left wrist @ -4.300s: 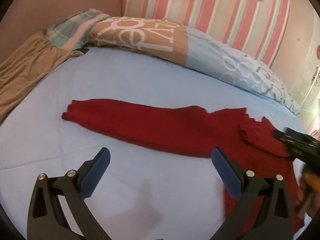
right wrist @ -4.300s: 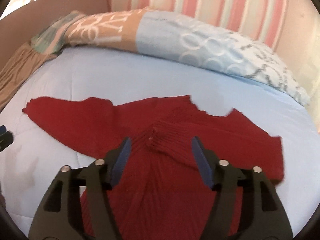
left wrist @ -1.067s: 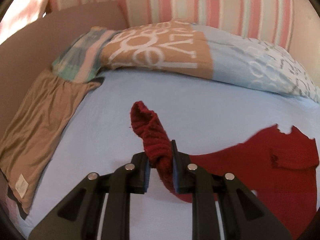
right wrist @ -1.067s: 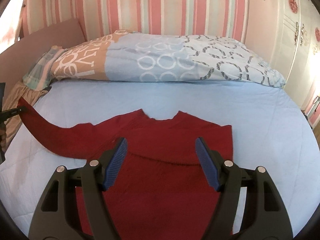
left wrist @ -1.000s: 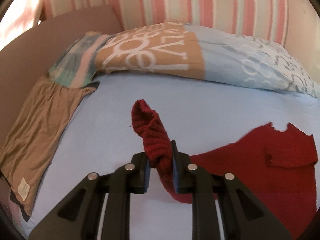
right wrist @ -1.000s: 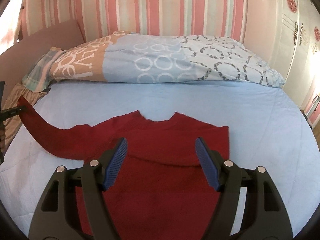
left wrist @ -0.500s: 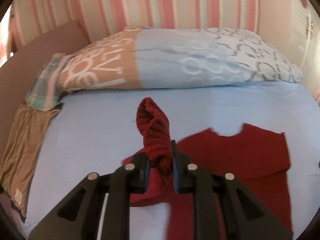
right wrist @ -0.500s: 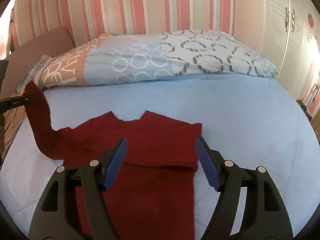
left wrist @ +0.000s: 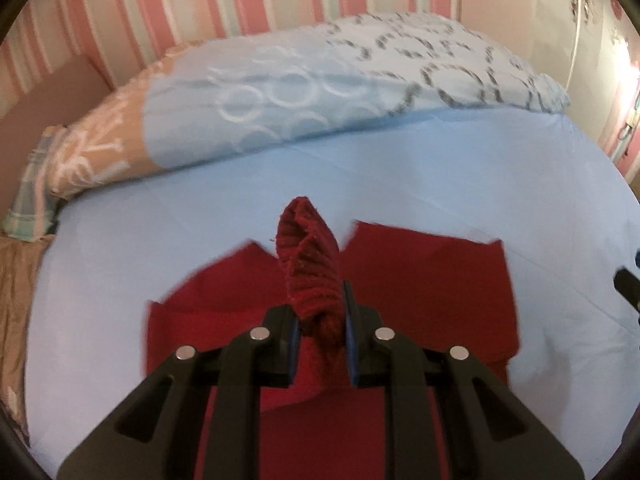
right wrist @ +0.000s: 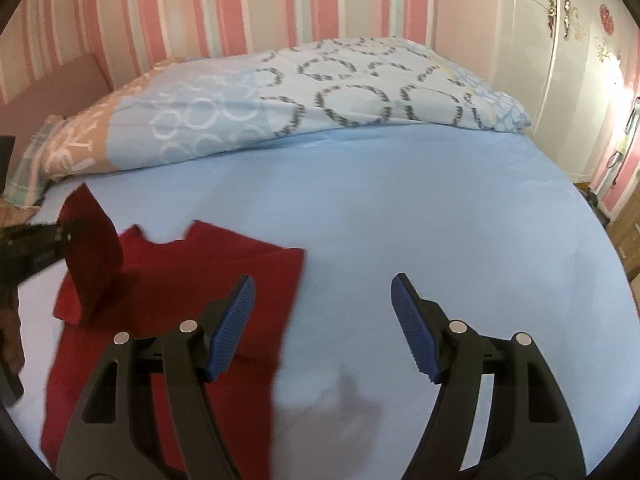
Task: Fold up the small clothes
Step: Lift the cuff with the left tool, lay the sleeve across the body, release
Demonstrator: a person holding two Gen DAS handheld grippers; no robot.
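Red sweater (left wrist: 432,280): left sleeve (left wrist: 310,264), formerly spread flat toward the left side of the blue sheet (left wrist: 400,168), now lifted and carried rightward over the body. Left gripper (left wrist: 320,332): formerly wide and empty, now clamped on that sleeve. Right gripper (right wrist: 322,328): formerly above the sweater's collar, now displaced right, over bare sheet past the garment's edge.

home bedroom, bed (right wrist: 400,208) with blue sheet, patterned pillows (right wrist: 320,92), pink striped wallpaper (right wrist: 200,4)

Our left gripper (left wrist: 320,328): pointed downward, jaws clamped narrow on cloth. Our right gripper (right wrist: 323,330): pointed downward, jaws spread wide, nothing between.
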